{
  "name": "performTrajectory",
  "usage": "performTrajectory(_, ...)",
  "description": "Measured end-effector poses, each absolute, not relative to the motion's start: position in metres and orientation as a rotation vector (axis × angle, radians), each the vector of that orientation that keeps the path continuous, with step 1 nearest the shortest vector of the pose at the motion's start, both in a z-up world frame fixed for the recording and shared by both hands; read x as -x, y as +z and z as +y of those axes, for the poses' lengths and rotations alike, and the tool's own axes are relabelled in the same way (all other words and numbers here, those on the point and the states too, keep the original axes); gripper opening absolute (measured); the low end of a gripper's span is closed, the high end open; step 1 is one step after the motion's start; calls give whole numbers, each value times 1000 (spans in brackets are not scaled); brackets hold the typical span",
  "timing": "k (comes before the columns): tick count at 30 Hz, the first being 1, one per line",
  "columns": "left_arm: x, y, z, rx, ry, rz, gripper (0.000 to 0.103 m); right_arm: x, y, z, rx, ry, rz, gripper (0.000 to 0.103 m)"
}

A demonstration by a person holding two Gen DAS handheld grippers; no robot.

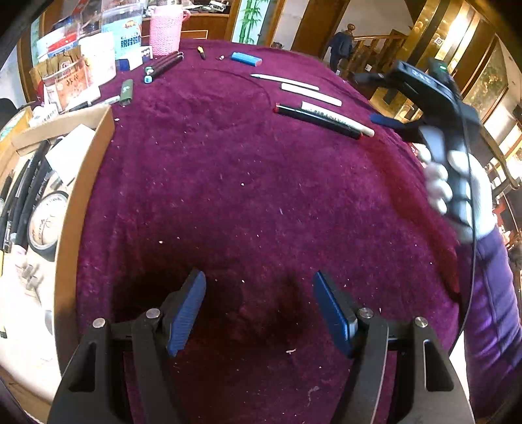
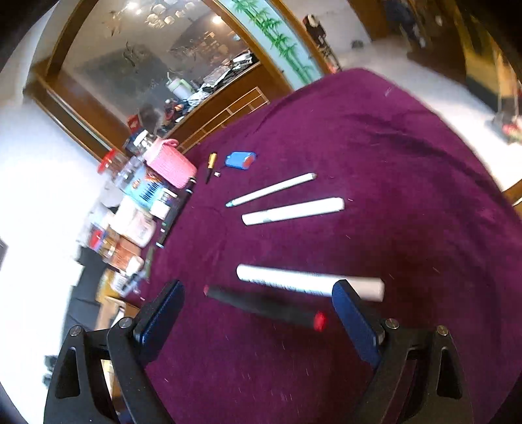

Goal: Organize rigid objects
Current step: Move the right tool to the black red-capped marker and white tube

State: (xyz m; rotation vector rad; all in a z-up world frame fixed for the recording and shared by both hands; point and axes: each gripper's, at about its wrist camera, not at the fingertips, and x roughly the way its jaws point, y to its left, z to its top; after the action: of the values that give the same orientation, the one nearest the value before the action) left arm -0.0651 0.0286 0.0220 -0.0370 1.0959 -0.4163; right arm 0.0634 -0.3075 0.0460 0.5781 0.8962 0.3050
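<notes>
A black marker with red ends [image 2: 262,308] lies on the purple cloth between the open fingers of my right gripper [image 2: 257,313]; it also shows in the left wrist view [image 1: 318,121]. Beside it lies a thick white marker [image 2: 310,282], also in the left wrist view [image 1: 337,118]. Two more white pens [image 2: 293,211] [image 2: 270,190] lie farther off. My left gripper [image 1: 259,310] is open and empty just above bare cloth. The right gripper's body [image 1: 447,111] hangs at the table's right side in a white-gloved hand.
A cardboard box [image 1: 88,182] with cables and tape stands at the left. A blue case [image 1: 246,58], a small gold-black pen [image 1: 201,52], black markers [image 1: 163,67], a green lighter [image 1: 126,92], a pink knitted holder [image 1: 165,29] and packaged goods [image 1: 98,55] line the far edge.
</notes>
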Motion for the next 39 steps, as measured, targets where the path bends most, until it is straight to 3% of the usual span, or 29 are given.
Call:
performTrajectory(8, 61, 24, 26, 35, -441, 1077, 68, -85, 12, -301, -690, 448, 982, 94)
performTrajectory(17, 53, 24, 35, 78, -423, 1080, 68, -55, 12, -206, -520, 870, 1132, 96)
performTrajectory(26, 38, 31, 45, 148, -404, 1070, 68, -42, 33, -228, -349, 469, 971, 95)
performTrajectory(33, 40, 28, 47, 148, -424, 1079, 68, -46, 29, -193, -75, 252, 1022, 94)
performTrajectory(39, 50, 29, 61, 175, -440, 1063, 68, -54, 23, -169, 0, 111, 1068, 92)
